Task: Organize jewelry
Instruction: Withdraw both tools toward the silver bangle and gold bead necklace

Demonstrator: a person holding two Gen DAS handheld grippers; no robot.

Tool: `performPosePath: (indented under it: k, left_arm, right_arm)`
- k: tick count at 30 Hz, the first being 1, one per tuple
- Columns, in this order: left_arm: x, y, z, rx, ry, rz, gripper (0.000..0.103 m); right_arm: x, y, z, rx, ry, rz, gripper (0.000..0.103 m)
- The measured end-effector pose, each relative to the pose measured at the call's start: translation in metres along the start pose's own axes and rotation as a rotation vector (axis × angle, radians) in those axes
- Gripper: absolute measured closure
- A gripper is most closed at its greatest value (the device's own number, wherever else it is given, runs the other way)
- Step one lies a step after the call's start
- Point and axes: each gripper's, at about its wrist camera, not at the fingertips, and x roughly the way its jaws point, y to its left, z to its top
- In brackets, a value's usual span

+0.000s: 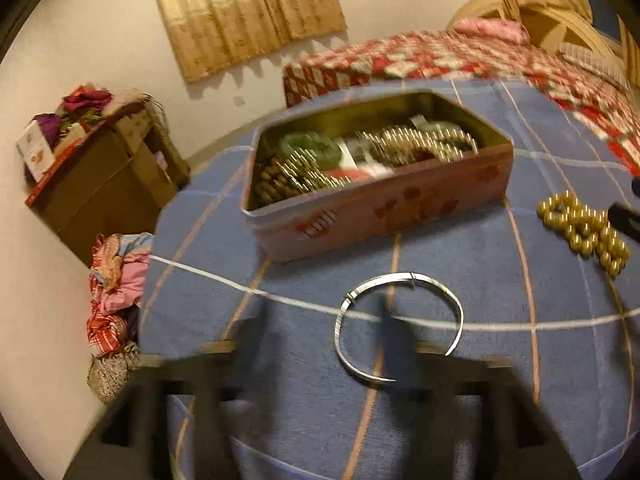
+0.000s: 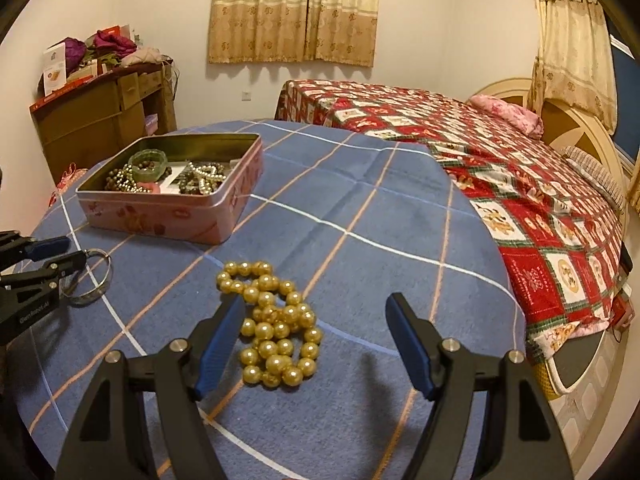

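A pink tin box (image 1: 380, 208) (image 2: 176, 216) with bead strings and a green bangle inside stands on the blue checked cloth. A silver open bangle (image 1: 396, 324) (image 2: 90, 280) lies in front of it. My left gripper (image 1: 324, 320) (image 2: 72, 254) is open and blurred; its right finger lies over the bangle's ring, its fingertips at the bangle's edge. A gold bead necklace (image 2: 276, 328) (image 1: 584, 228) lies heaped on the cloth. My right gripper (image 2: 316, 308) is open and empty, its left finger (image 2: 220, 340) beside the beads.
The blue checked cloth (image 2: 360, 208) covers a round table. A bed with a red patterned cover (image 2: 500, 168) stands behind it on the right. A cardboard box stack (image 2: 100, 116) with flowers is at the far left, and a cloth pile (image 1: 116, 292) lies on the floor.
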Motion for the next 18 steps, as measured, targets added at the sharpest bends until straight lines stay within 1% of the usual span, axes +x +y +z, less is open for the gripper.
performPosePath:
  k: [1, 3, 7, 12, 14, 18]
  left_arm:
    - [-0.007, 0.003, 0.001, -0.016, -0.034, 0.01, 0.019]
    - [-0.015, 0.006, 0.005, -0.036, -0.054, -0.013, 0.018]
    - [-0.016, 0.005, 0.01, -0.053, -0.024, -0.051, 0.017]
    - [-0.015, -0.009, 0.005, -0.049, 0.015, -0.114, 0.017]
    - [-0.013, -0.016, 0.002, -0.029, 0.033, -0.12, 0.017]
    - [-0.005, -0.021, -0.001, -0.002, 0.055, -0.097, 0.017]
  right_arm:
    - [0.001, 0.0, 0.0, 0.003, 0.002, 0.001, 0.028]
    - [0.001, 0.0, 0.0, 0.006, 0.005, 0.003, 0.028]
    - [0.002, 0.004, -0.001, -0.004, 0.008, 0.008, 0.028]
    - [0.002, 0.003, -0.002, -0.003, 0.011, 0.008, 0.028]
    - [0.003, 0.003, -0.002, -0.001, 0.014, 0.006, 0.028]
    - [0.004, 0.005, -0.003, -0.008, 0.015, 0.009, 0.028]
